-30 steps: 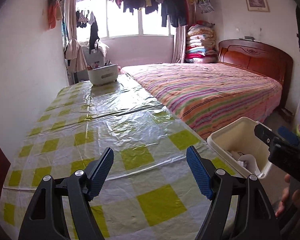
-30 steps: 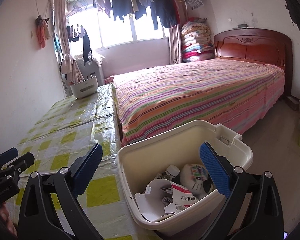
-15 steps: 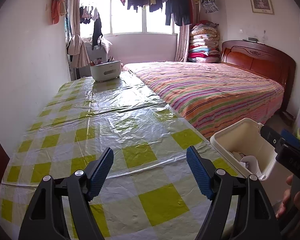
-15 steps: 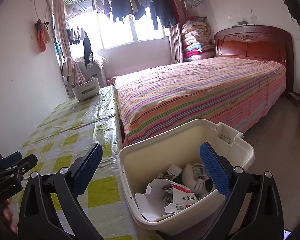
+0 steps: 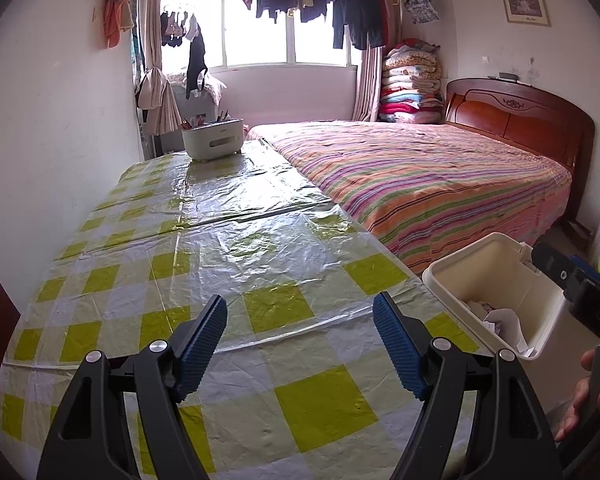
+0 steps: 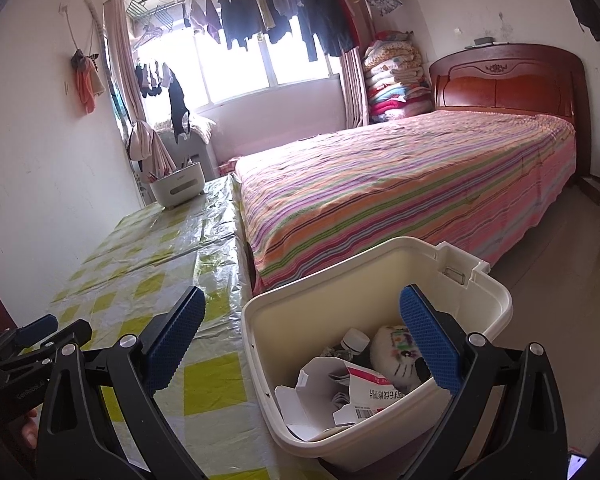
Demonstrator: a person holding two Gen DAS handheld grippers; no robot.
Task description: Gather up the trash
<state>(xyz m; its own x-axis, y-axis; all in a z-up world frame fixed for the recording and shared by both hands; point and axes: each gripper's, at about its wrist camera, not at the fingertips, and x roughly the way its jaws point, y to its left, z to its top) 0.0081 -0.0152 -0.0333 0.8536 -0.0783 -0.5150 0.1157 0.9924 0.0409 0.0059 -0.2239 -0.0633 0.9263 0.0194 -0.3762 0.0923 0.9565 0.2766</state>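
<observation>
A cream trash bin (image 6: 380, 280) stands at the table's right edge; it also shows in the left wrist view (image 5: 484, 264). Inside lie a torn white carton (image 6: 340, 392), a small bottle (image 6: 354, 338) and a round white cat-face item (image 6: 396, 350). My right gripper (image 6: 300, 332) is open and empty, held above the bin's near rim. My left gripper (image 5: 300, 340) is open and empty, above the yellow-checked tablecloth (image 5: 228, 248). I see no loose trash on the cloth.
A white caddy (image 5: 213, 138) with pens stands at the table's far end. A striped bed (image 5: 420, 172) runs along the table's right side. A white wall borders the left. Clothes hang over the window.
Both views have tilted upward a little, showing more of the room. Both grippers stay open and empty. The bin and its contents have not moved.
</observation>
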